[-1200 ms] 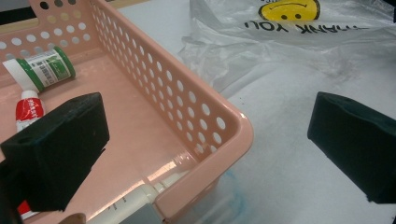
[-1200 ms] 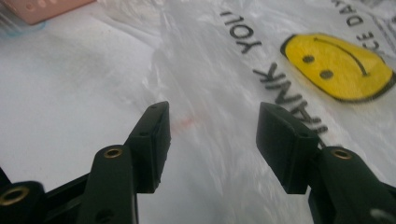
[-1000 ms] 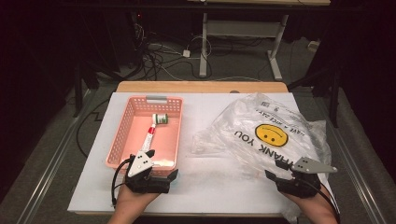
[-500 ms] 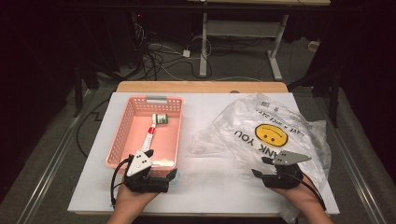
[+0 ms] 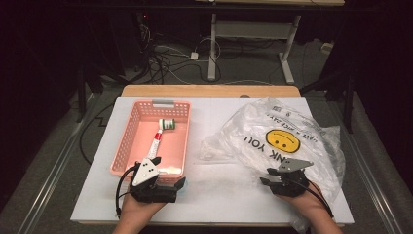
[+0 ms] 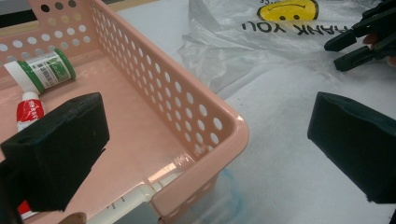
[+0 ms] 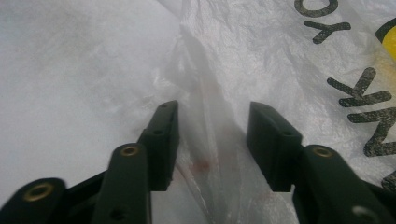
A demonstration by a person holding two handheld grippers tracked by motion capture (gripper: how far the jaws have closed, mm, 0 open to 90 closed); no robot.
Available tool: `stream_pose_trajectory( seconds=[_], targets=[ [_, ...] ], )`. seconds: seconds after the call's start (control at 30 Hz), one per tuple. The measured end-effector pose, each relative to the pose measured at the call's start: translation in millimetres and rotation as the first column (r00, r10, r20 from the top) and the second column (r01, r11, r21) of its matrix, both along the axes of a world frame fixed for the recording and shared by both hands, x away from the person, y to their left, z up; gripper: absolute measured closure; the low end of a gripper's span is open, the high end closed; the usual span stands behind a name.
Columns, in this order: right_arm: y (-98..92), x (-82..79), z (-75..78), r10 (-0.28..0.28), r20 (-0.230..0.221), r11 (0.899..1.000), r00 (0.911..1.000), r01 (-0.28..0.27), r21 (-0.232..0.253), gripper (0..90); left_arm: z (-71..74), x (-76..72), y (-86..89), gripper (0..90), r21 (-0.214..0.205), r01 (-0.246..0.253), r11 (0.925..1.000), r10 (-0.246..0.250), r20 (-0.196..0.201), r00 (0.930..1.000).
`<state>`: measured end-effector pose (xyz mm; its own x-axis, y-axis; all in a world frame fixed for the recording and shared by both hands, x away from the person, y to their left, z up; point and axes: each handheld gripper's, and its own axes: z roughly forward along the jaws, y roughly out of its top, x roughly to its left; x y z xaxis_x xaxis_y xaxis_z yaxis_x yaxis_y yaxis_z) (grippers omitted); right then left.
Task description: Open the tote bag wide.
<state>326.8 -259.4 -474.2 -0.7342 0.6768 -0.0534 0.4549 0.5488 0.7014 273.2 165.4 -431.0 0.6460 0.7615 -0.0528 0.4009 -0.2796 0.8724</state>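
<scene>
clear crinkled plastic bag with a yellow smiley face lies on the white table, right side. the right gripper sits at its near edge; the right gripper view shows a raised fold of the bag between jaws that have just been closing but stand apart, pads off the film. the left gripper has its jaws wide apart astride the near corner of the pink perforated plastic basket, gripping nothing. its view shows a green-banded white bottle and red-and-white tube inside.

Bare table between tools; basket left; bag right
</scene>
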Motion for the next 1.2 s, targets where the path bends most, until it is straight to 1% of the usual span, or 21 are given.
stream_pose_trajectory(
  seconds=[0.03, 0.07, 0.1, 0.23, 0.4, 0.47, 0.77, 0.83, 0.93, 1.1, 1.2],
  targets=[
    [-1.0, -0.3, 0.5, -0.002, 0.003, 1.000, 1.0000, 0.002, 0.003, 60.0, 0.0, -0.1, -0.2, 0.0, 0.001, 0.001, 1.0000, -0.001, -0.001, 1.0000],
    [-1.0, -0.3, 0.5, -0.002, 0.003, 1.000, 1.0000, 0.002, 0.003, 60.0, -0.1, -0.1, -0.5, 0.0, 0.002, 0.002, 1.0000, -0.002, -0.001, 1.0000],
    [-1.7, -0.8, 1.0, -0.007, 0.006, 1.000, 1.0000, 0.007, 0.009, 63.0, -0.1, -0.1, -0.8, 0.0, 0.003, 0.002, 1.0000, -0.002, -0.001, 1.0000],
    [-4.3, -1.4, 3.5, -0.009, 0.015, 1.000, 0.9998, 0.009, 0.019, 70.3, -0.4, -0.1, -1.5, 0.0, 0.003, 0.004, 1.0000, -0.004, -0.002, 1.0000],
    [-4.9, 0.0, 1.0, -0.006, 0.005, 1.000, 1.0000, 0.006, 0.009, 72.7, -0.4, -0.3, -2.0, 0.0, 0.004, 0.005, 1.0000, -0.005, -0.003, 1.0000],
    [-5.4, 0.5, -0.2, -0.007, 0.001, 1.000, 1.0000, 0.007, 0.012, 73.7, -0.3, -0.4, -1.6, 0.0, 0.002, 0.004, 1.0000, -0.004, -0.001, 1.0000],
    [-7.4, -0.2, -1.4, -0.008, 0.008, 1.000, 0.9999, 0.008, 0.023, 90.0, 0.1, -0.6, -1.1, 0.0, 0.004, 0.005, 1.0000, -0.005, 0.000, 1.0000],
    [-8.2, -0.1, -1.3, -0.008, 0.004, 0.999, 1.0000, 0.008, 0.033, 90.0, 0.2, -0.6, -1.1, 0.0, 0.005, 0.006, 1.0000, -0.006, 0.001, 1.0000],
    [-10.5, -0.9, -0.5, -0.011, 0.000, 0.997, 0.9999, 0.011, 0.072, 90.0, 0.0, -0.6, -1.5, 0.0, 0.006, 0.009, 0.9999, -0.009, 0.001, 1.0000],
    [-12.8, -4.2, 5.5, -0.034, 0.027, 0.993, 0.9991, 0.031, 0.111, 90.0, 0.2, -1.0, -2.5, 0.0, 0.009, 0.015, 0.9998, -0.015, 0.004, 0.9999],
    [-13.4, -6.5, 11.6, -0.054, 0.056, 0.990, 0.9970, 0.046, 0.135, 90.0, 0.3, -1.3, -2.7, 0.0, 0.008, 0.017, 0.9998, -0.017, 0.005, 0.9998]
  ],
)
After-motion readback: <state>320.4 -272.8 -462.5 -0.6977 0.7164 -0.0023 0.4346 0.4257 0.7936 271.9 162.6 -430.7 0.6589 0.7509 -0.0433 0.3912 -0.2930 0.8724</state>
